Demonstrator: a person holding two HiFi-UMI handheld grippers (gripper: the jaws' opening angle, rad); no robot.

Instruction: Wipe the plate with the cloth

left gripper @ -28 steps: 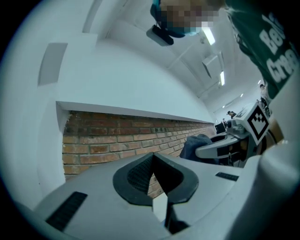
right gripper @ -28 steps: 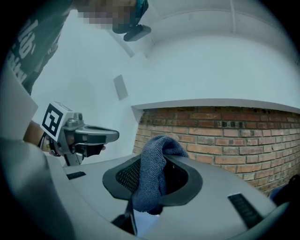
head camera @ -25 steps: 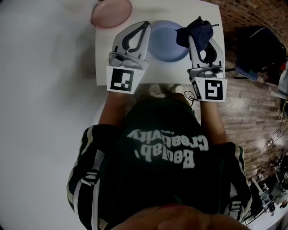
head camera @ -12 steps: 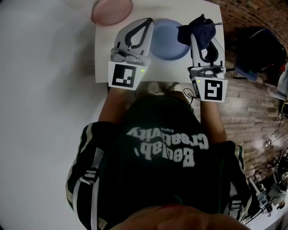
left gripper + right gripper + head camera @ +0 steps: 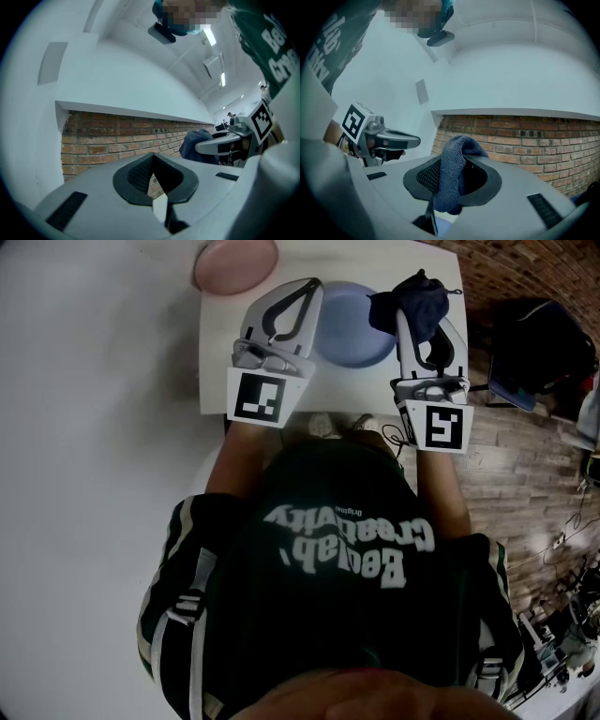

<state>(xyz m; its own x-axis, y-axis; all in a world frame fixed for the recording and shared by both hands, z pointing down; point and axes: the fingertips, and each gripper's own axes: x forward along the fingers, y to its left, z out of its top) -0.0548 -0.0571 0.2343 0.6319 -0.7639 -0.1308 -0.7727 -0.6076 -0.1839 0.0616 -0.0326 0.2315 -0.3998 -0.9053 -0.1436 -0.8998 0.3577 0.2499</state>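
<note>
A light blue plate (image 5: pixel 349 326) lies on the white table (image 5: pixel 214 352) between my two grippers. My left gripper (image 5: pixel 312 287) is shut, its tip at the plate's left rim; whether it touches the rim I cannot tell. In the left gripper view the pads (image 5: pixel 140 176) meet with nothing seen between them. My right gripper (image 5: pixel 405 298) is shut on a dark blue cloth (image 5: pixel 419 304), which bunches over the plate's right rim. The right gripper view shows the cloth (image 5: pixel 451 180) draped out of the closed jaws, with the left gripper (image 5: pixel 389 138) to the left.
A pink plate (image 5: pixel 236 262) sits at the table's far left corner. The table's right edge (image 5: pixel 461 324) drops to a wood-pattern floor (image 5: pixel 525 456). A brick wall (image 5: pixel 108 143) stands beyond the table. Dark gear (image 5: pixel 534 343) lies on the floor at right.
</note>
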